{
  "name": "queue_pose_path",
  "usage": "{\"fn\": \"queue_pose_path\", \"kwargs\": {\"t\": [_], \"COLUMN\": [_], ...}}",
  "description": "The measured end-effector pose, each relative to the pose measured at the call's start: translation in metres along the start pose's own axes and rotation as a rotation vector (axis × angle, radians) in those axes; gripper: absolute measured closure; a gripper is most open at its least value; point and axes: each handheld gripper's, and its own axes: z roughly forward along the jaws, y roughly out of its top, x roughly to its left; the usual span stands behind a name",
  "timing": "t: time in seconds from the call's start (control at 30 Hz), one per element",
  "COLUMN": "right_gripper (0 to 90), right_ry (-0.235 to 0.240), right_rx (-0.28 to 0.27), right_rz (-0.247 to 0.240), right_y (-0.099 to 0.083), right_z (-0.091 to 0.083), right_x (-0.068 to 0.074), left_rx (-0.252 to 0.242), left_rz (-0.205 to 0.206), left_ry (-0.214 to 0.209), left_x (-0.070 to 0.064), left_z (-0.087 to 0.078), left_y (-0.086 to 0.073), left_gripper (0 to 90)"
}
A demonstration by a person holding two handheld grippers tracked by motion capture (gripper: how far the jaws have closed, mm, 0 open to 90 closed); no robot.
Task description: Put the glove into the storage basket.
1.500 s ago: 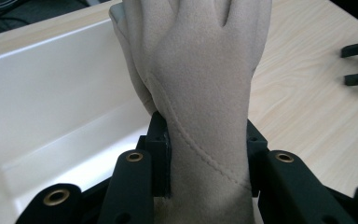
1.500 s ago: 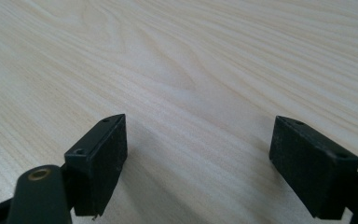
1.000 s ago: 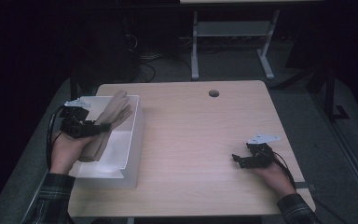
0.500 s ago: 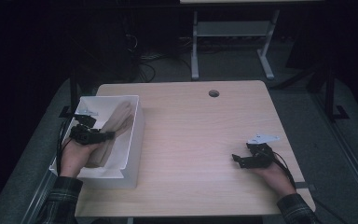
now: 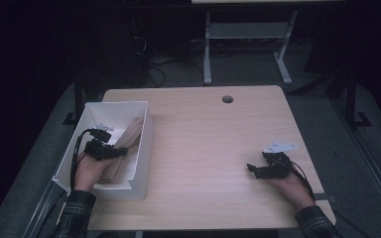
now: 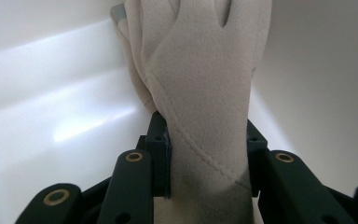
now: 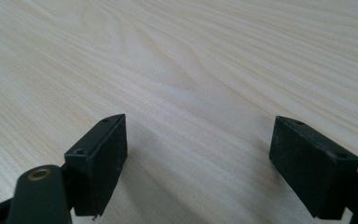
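Note:
A beige fleece glove [image 6: 205,79] lies in the white box [image 5: 144,144] at the table's left, its fingers pointing toward the far wall. My left gripper [image 5: 121,151] is down inside the box, shut on the glove's cuff [image 6: 209,182]; the jaws press the fabric from both sides. In the high view the glove [image 5: 131,134] stretches along the box's right wall. My right gripper [image 5: 255,168] rests low over the bare wood at the table's right front, open, with nothing between its fingers [image 7: 98,158].
The wooden table [image 5: 213,144] has a round cable hole [image 5: 227,99] near its far edge. Behind the table stand a metal desk frame [image 5: 243,44] and cables on a dark floor. The box's walls rise close around the left gripper.
The left gripper has lowered the glove from above the box rim down into the box. The right gripper has stayed still.

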Motion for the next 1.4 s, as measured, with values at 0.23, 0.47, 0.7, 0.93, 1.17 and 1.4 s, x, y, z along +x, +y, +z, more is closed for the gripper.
{"fn": "queue_pose_path", "kwargs": {"t": [0.23,0.47,0.7,0.93,1.17,1.4], "right_gripper": [18.8,18.8,18.8,18.8,18.8,18.8], "right_ry": [0.0,0.0,0.0,0.0,0.0,0.0], "right_rx": [-0.001,0.0,0.0,-0.001,0.0,0.001], "right_rz": [-0.002,-0.002,0.001,-0.001,-0.002,0.0], "right_y": [0.0,0.0,0.0,0.0,0.0,0.0], "right_z": [0.0,0.0,0.0,0.0,0.0,0.0], "right_x": [0.0,0.0,0.0,0.0,0.0,0.0], "left_rx": [0.031,0.047,0.007,-0.035,-0.08,-0.123], "left_rz": [0.008,0.016,0.02,0.025,0.047,0.07], "left_ry": [-0.002,-0.014,-0.008,-0.006,-0.015,-0.045], "left_x": [0.0,0.0,0.001,-0.002,-0.009,-0.022], "left_z": [0.01,0.015,0.014,-0.003,-0.026,-0.048], "left_y": [-0.004,-0.006,-0.005,0.006,0.025,0.047], "left_gripper": [63.0,48.2,20.0,15.3,15.3,15.3]}}
